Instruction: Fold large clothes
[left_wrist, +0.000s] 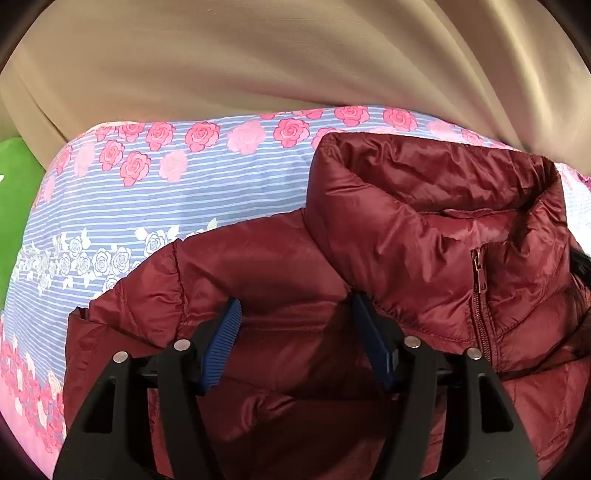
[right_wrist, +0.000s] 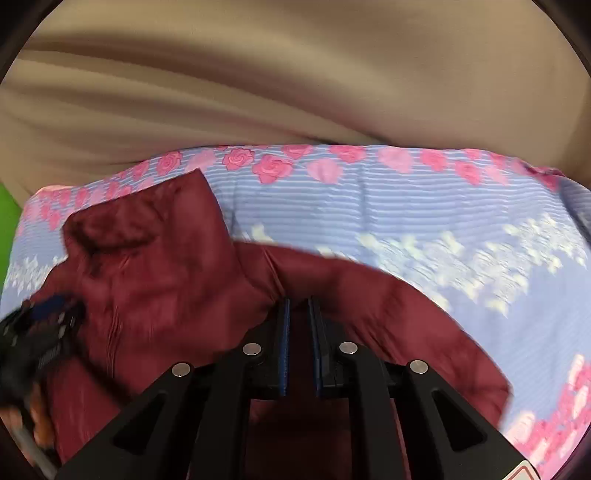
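A dark red puffer jacket (left_wrist: 406, 236) lies on a floral bedsheet (left_wrist: 147, 206), its collar standing up and its zipper (left_wrist: 480, 310) closed. My left gripper (left_wrist: 295, 306) is open, its blue pads resting on the jacket's left shoulder just beside the collar. In the right wrist view the jacket (right_wrist: 177, 280) is blurred. My right gripper (right_wrist: 298, 302) has its jaws nearly closed over the jacket's right shoulder fabric. The left gripper (right_wrist: 40, 332) shows as a dark blur at the left edge of that view.
The sheet (right_wrist: 406, 206) is blue-striped with pink and white roses and extends to both sides of the jacket. A tan curtain (left_wrist: 295, 55) hangs beyond the bed's far edge. Something green (left_wrist: 14, 206) is at the far left.
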